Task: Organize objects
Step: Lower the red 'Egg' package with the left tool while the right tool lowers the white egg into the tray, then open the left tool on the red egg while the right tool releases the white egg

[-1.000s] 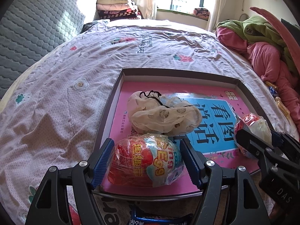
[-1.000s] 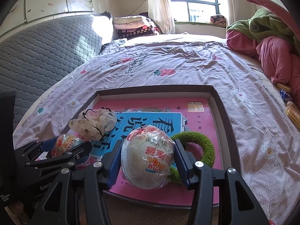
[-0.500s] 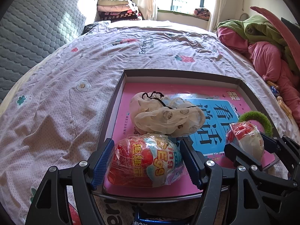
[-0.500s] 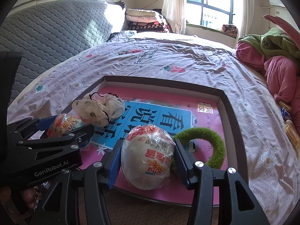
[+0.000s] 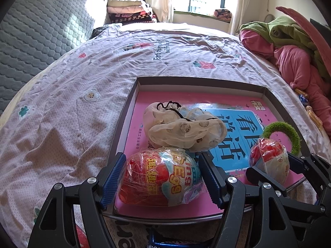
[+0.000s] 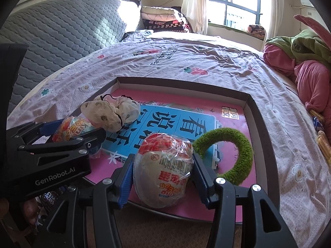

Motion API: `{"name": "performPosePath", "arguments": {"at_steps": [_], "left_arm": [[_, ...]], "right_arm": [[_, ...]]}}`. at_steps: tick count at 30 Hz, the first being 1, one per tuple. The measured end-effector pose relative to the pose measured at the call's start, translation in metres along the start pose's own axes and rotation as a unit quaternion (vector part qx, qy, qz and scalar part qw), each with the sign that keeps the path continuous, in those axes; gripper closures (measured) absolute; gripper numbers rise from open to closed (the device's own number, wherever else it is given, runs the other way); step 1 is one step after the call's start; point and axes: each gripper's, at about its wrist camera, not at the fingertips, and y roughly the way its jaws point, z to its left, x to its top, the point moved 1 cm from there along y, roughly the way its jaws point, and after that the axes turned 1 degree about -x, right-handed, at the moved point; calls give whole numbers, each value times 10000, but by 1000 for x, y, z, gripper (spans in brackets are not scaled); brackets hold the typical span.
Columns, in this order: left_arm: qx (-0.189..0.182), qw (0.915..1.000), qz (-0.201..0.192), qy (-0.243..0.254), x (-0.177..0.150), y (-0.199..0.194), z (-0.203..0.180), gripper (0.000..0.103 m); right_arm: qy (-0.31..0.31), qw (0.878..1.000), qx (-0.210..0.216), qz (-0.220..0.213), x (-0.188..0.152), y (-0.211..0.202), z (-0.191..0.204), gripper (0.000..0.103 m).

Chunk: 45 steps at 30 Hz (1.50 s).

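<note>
A bed with a pale flowered sheet (image 5: pixel 86 95) fills the room, a grey quilted headboard at the left, a window behind and a heap of pink and green clothing (image 5: pixel 293 57) at the right. On the sheet lies a shallow dark-rimmed tray (image 5: pixel 198 80) lined with a pink and blue printed sheet. At the tray's near left corner the left gripper (image 5: pixel 160 177) is pinching a red and blue wrapped toy egg (image 5: pixel 159 177) between its blue pads, the egg low over the pink lining; whether it already rests there cannot be told from this angle. Just beyond it a cream spotted hair scrunchie (image 5: pixel 184 128) with a black cord lies inside the tray. Further right, the right gripper (image 6: pixel 162 170) is clamped on a white and red wrapped toy egg (image 6: pixel 163 169) over the near edge of the tray, just beside a green fuzzy ring (image 6: pixel 233 155) that lies flat toward the right wall. The step in hand appears to be placing both eggs into the tray. The next move calls for lowering each egg until it sits on the lining, then spreading the fingers and drawing back without nudging the scrunchie or the ring; being round and slick in their wrappers, the eggs may roll once freed.
</note>
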Motion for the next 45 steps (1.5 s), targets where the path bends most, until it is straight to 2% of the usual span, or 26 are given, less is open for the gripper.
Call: {"name": "performPosePath", "arguments": {"at_steps": [5, 13, 24, 33, 45], "left_arm": [[179, 9996, -41, 231, 0, 0, -7, 29], [234, 9993, -71, 275, 0, 0, -11, 29], [161, 9992, -67, 359, -1, -1, -17, 29], [112, 9993, -45, 363, -4, -3, -17, 28], [-31, 9996, -37, 271, -12, -11, -13, 26]], "right_arm": [[15, 10000, 0, 5, -1, -1, 0, 50], [67, 10000, 15, 1, -4, -6, -7, 50], [78, 10000, 39, 28, -8, -11, -11, 50], [234, 9997, 13, 44, -12, -18, -21, 42], [210, 9998, -46, -29, -14, -26, -21, 38]]}}
